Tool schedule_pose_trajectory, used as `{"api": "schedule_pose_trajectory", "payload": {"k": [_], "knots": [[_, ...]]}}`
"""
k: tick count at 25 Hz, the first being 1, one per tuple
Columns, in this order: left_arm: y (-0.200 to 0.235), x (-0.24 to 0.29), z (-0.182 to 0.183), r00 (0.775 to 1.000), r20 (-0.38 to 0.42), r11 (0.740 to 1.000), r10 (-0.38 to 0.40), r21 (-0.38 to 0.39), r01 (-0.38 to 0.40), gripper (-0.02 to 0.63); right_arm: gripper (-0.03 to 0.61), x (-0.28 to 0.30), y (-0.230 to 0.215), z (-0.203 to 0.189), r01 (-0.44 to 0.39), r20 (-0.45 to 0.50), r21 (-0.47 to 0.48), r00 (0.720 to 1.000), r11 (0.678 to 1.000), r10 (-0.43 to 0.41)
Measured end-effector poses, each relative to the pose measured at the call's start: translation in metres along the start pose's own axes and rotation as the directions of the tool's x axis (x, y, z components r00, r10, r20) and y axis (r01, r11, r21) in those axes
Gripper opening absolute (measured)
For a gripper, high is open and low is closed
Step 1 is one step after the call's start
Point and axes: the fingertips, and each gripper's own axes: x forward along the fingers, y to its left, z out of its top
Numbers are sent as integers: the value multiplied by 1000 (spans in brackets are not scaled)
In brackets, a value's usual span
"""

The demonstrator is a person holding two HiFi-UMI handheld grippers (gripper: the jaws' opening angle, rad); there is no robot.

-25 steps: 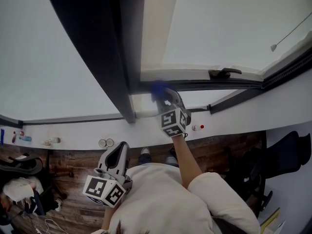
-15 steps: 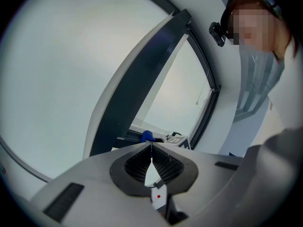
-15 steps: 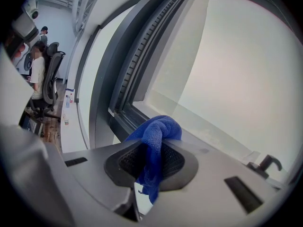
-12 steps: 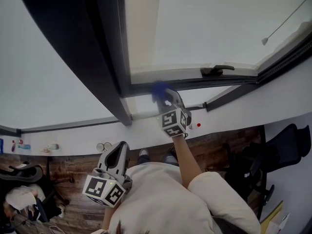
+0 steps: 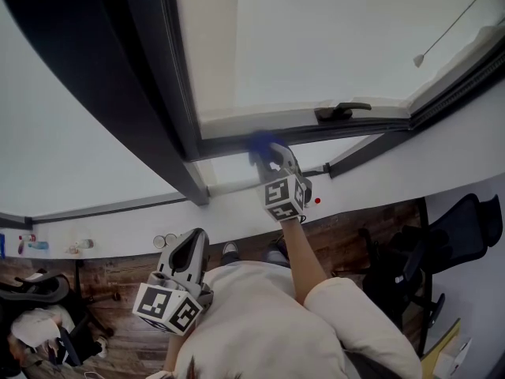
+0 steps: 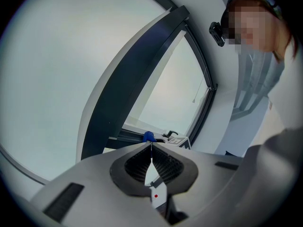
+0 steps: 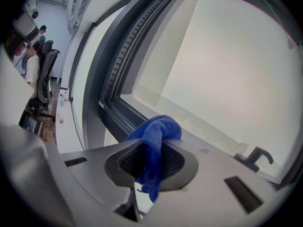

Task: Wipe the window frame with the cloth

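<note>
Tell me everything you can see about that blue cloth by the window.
The blue cloth is small, soft and fuzzy, like terry or microfibre. It is bunched, not spread out. The right gripper is shut on its middle, so a rounded wad bulges past the tips and a ragged tail hangs down between the jaws. The wad sits at the dark lower rail of the window frame, seemingly against it.

The right claw (image 5: 267, 151) has slid the cloth (image 5: 259, 141) along the window frame (image 5: 225, 144) toward the handle (image 5: 341, 111).
</note>
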Motion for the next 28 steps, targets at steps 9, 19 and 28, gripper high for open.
{"api": "schedule_pose_trajectory", "payload": {"k": [9, 19, 28], "knots": [[-9, 16, -1, 999, -18, 999, -38, 9, 38, 11, 54, -8, -25, -16, 41, -20, 34, 999, 999, -40], [-18, 34, -2, 998, -22, 998, -58, 12, 59, 11, 54, -13, -42, -29, 58, -25, 44, 998, 997, -57], [-26, 50, -2, 997, -23, 997, -73, 8, 73, 11, 54, -20, -61, -41, 75, -37, 58, 997, 995, -73]]}}
